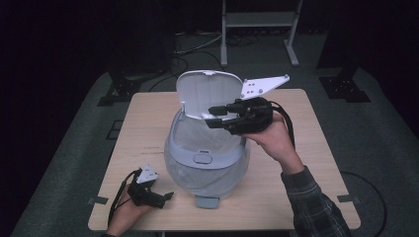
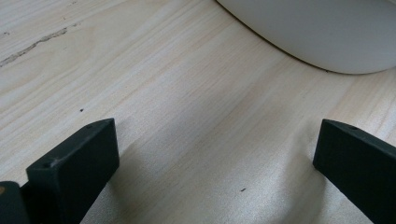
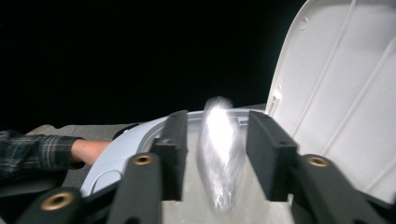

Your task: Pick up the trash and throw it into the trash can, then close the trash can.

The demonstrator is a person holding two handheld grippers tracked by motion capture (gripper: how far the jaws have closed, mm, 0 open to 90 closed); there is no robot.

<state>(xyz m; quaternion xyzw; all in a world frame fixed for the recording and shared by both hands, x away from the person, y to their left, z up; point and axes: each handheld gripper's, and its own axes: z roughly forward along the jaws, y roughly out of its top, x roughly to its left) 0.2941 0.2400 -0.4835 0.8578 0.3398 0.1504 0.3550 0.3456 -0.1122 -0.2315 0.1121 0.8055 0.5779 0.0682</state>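
Falling between the jaws of the right gripper (image 3: 212, 154), which are partly apart and not pressing on it, is a small shiny blurry thing (image 3: 218, 149), just over the open mouth of the bin (image 1: 202, 159) on the table (image 1: 296, 163). It looks thin, light and crinkly like foil or plastic wrap, so I think it would squash and slip easily and is best pinched softly in its middle. The left gripper (image 2: 215, 154) rests wide apart on the table near the bin, holding nothing.
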